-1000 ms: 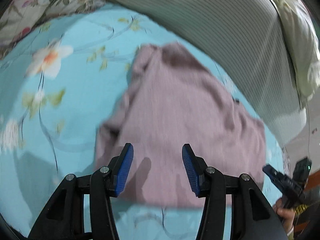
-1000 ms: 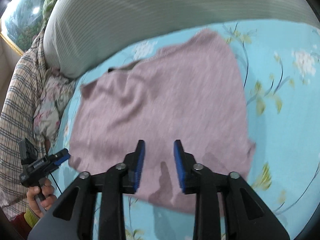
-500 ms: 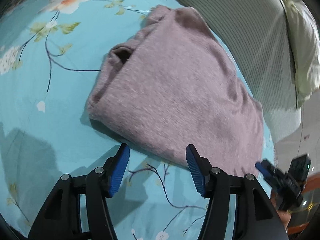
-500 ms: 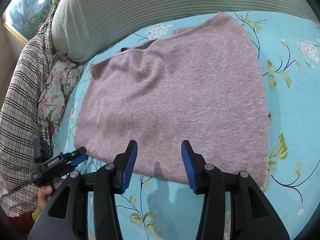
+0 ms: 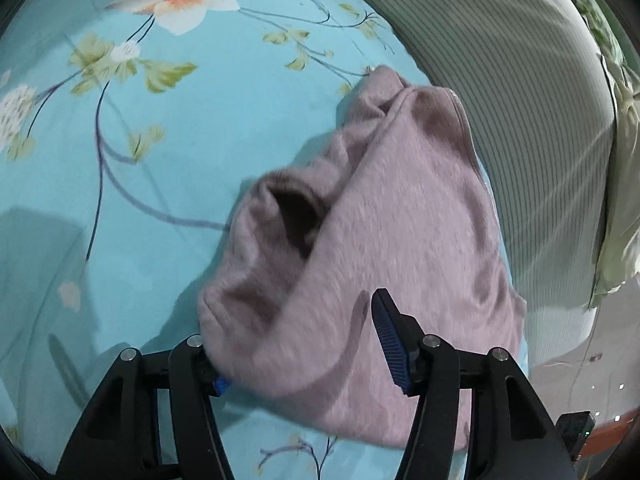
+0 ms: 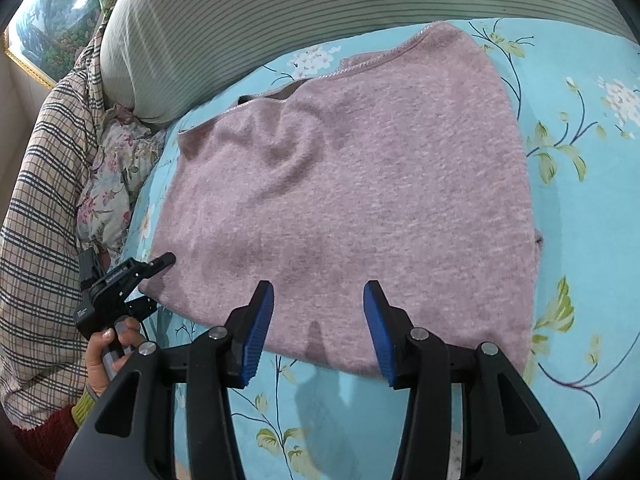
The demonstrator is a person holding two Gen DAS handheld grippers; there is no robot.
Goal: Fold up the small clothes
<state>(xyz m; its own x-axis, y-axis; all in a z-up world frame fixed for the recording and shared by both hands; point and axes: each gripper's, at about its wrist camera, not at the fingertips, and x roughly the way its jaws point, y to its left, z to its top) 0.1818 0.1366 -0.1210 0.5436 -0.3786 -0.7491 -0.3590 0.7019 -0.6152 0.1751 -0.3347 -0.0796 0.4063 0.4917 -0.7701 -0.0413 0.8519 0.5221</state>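
Left wrist view: mauve knit garment lying on a turquoise floral bedsheet, its far edge close to a grey striped bolster. Near corner bunched, an opening gaping dark in the fold. Left gripper straddles that corner; jaws closing, cloth between them, one blue pad hidden under the knit, the other showing clear of it. Firm grip not confirmed.

Right wrist view: same garment spread fairly flat, near hem just ahead of the right gripper; jaws part-way apart, nothing between them, hovering above the hem.

Risks, as judged: left jaws may catch only the upper layer at the bunched corner, so the layers separate on lifting. Uneven pickup, one corner held and the other not, would skew the fold. Sheet could be pinched along with the hem.
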